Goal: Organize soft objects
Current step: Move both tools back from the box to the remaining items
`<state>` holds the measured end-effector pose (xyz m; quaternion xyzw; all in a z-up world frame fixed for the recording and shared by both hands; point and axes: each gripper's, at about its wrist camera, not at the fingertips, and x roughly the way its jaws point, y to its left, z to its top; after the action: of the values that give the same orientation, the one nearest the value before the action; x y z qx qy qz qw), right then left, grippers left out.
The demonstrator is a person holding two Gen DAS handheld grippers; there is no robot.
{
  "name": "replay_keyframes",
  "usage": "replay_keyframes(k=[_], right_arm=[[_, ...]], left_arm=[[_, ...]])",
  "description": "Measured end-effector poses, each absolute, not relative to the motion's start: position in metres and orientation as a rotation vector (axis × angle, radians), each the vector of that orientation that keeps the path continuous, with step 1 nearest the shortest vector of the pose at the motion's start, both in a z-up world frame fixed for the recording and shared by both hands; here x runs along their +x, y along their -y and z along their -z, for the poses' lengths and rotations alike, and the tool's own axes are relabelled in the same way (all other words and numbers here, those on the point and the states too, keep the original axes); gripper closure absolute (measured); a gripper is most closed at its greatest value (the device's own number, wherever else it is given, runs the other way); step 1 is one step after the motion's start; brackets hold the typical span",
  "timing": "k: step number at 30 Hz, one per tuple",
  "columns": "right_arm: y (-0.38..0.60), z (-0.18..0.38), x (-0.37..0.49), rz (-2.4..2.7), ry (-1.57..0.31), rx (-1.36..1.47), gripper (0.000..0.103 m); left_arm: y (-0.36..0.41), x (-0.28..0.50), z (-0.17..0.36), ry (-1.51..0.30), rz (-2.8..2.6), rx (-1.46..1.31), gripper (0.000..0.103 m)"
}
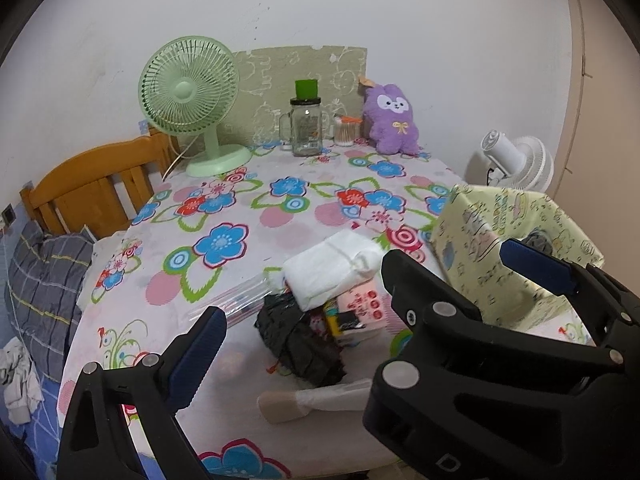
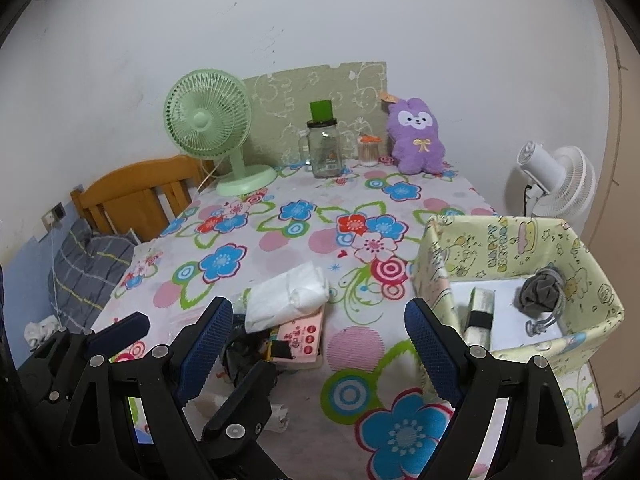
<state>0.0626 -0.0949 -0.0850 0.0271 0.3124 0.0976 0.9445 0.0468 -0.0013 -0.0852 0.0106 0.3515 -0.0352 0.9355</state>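
A pile lies on the flowered tablecloth (image 1: 248, 208): a white folded soft pack (image 1: 332, 272) (image 2: 288, 296) on top, a crumpled black bag (image 1: 304, 340) and a pink packet (image 2: 304, 334) beneath. My left gripper (image 1: 320, 312) hangs open over the pile's near side; its right finger is hidden behind the right gripper's fingers (image 1: 536, 264). My right gripper (image 2: 320, 316) is open above bare cloth, between the pile and the pale yellow patterned box (image 1: 480, 248) (image 2: 516, 236). The box holds a grey drawstring pouch (image 2: 540, 292) and a pale roll (image 2: 480, 312). A purple plush (image 2: 418, 136) sits at the back.
A green fan (image 2: 208, 120), a glass jar (image 2: 324, 148) and a swab pot (image 2: 368, 152) line the wall. A white fan (image 2: 560, 184) stands right of the table. A wooden headboard (image 1: 96, 184) and plaid pillow (image 1: 44, 280) lie left. A beige wrapped item (image 1: 308, 400) rests near the front edge.
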Motion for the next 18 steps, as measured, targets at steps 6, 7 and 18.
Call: replay_keyframes(k=[6, 7, 18], right_arm=[[0.084, 0.100, 0.064, -0.206, -0.657, 0.033, 0.013], [0.082, 0.103, 0.064, -0.207, -0.660, 0.028, 0.013], [0.072, 0.128, 0.065, -0.229, -0.689, 0.007, 0.013]], left_arm=[[-0.010, 0.046, 0.101, -0.741, 0.075, 0.009, 0.005], [-0.011, 0.046, 0.104, -0.744, 0.077, 0.009, 0.005], [-0.018, 0.044, 0.128, -0.744, 0.071, -0.004, 0.005]])
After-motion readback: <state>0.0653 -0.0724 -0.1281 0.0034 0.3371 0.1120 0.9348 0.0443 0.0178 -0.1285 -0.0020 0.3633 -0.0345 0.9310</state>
